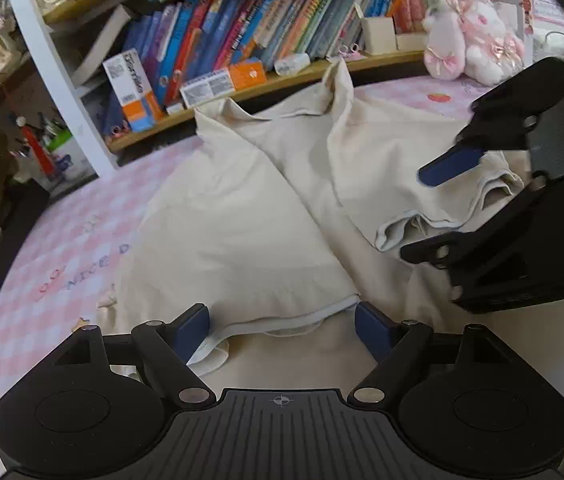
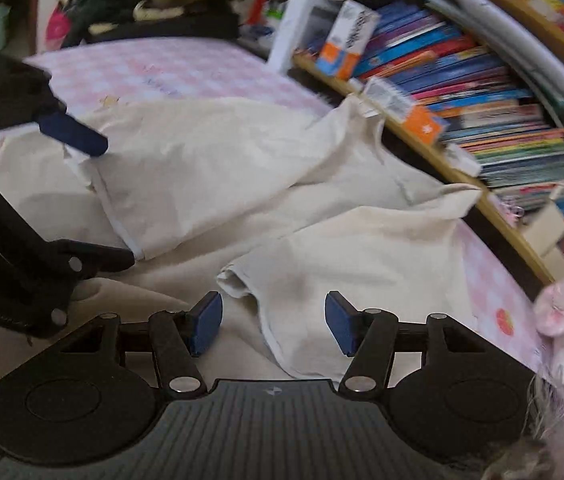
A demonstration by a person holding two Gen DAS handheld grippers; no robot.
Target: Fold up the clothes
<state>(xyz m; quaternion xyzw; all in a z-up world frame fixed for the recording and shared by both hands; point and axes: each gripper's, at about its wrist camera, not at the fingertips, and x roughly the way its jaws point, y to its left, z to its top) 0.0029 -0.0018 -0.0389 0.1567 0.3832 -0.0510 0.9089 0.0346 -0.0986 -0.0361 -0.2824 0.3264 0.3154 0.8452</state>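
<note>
Pink-checked bedsheet (image 1: 61,240) carries a cream polo shirt (image 1: 265,200), spread out with its collar toward the bookshelf (image 1: 265,80) and both sleeves drawn in over the body. Judging by that, the sleeve fold is in hand, and the next move calls for each gripper to close on a hem before carrying it across. Left gripper (image 1: 282,326), fingers spread wide, straddles the left sleeve's hem without pinching; right gripper (image 2: 273,322), fingers half apart, frames the right sleeve's cuff, gripping nothing.
</note>
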